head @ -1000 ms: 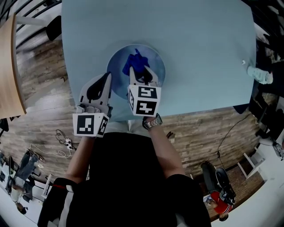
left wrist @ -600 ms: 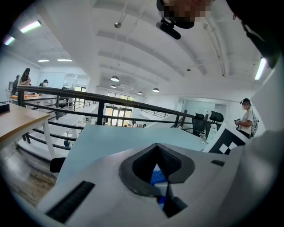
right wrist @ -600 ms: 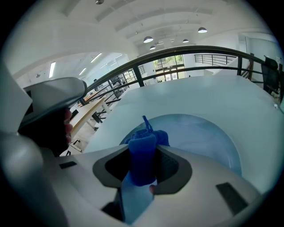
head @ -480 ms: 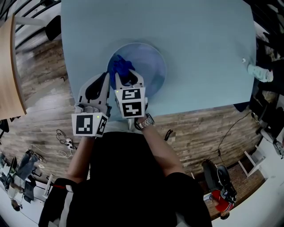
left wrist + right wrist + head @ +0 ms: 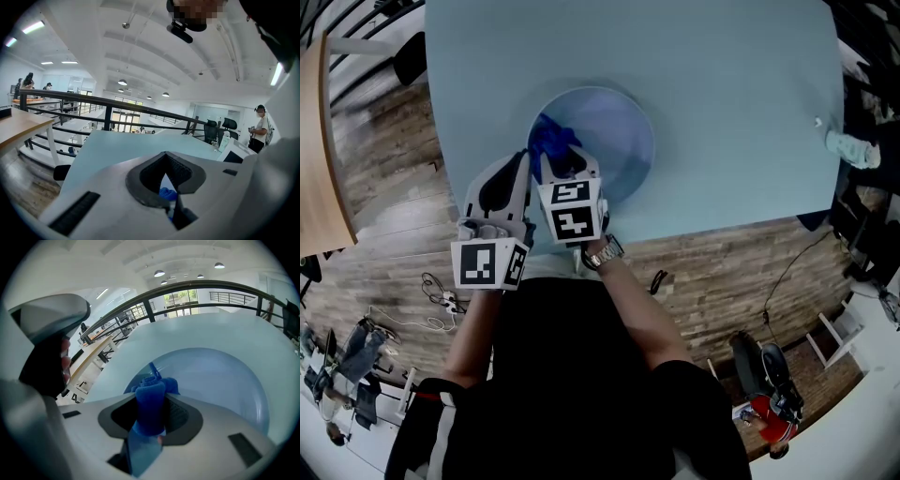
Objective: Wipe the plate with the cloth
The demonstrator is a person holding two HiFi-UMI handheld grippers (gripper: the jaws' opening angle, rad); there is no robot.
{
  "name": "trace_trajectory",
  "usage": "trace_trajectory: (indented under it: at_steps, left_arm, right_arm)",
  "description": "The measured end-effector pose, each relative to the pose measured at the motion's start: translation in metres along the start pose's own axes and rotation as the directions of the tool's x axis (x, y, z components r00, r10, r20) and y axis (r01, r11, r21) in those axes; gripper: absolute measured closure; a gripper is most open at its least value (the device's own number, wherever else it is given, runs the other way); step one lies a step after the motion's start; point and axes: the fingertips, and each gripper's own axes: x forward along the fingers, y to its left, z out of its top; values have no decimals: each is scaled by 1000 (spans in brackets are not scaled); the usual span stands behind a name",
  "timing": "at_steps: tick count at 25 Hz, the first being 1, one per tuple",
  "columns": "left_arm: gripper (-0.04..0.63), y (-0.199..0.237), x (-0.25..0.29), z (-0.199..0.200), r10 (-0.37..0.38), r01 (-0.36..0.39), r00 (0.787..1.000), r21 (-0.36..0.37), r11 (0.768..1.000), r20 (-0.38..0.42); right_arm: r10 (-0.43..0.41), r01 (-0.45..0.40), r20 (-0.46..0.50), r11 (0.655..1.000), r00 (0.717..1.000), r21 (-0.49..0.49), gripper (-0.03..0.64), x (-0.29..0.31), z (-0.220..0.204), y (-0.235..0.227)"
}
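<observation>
Right tool [image 5: 567,165] was clamped on the blue cloth [image 5: 551,139], pressed onto the left side of the plate [image 5: 623,127]. Left tool [image 5: 521,167] pinched the plate's near-left rim on the counter [image 5: 722,84].

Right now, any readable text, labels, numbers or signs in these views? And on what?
None readable.
The left marker cube and right marker cube carry only black-and-white square patterns, no letters or digits.
The plate, cloth and table show no print.

Bunched blue cloth [image 5: 551,141], apparently on pale-blue plate [image 5: 623,141].
</observation>
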Motion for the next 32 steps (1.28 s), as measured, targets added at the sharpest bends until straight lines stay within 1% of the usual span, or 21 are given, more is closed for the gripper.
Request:
trace_trajectory:
  at_steps: [5,11,22,32]
  left_arm:
    - [595,3,1,-1,-1,1,1000,-5,1000,-2]
    - [594,2,2,-2,-9,9,1000,-4,1000,-4]
    - [594,-8,5,-1,-19,19,1000,4,1000,-7]
    - [595,-10,9,-3,-29,30,999,6,1000,-13]
  right_arm:
    - [-6,6,0,1000,1000,-1,497,2,1,0]
    - [-31,31,2,999,1000,9,497,0,2,-12]
    - [-91,90,19,995,996,43,497,-10,8,-49]
    - [-161,157,44,984,986,83,497,-16,14,-84]
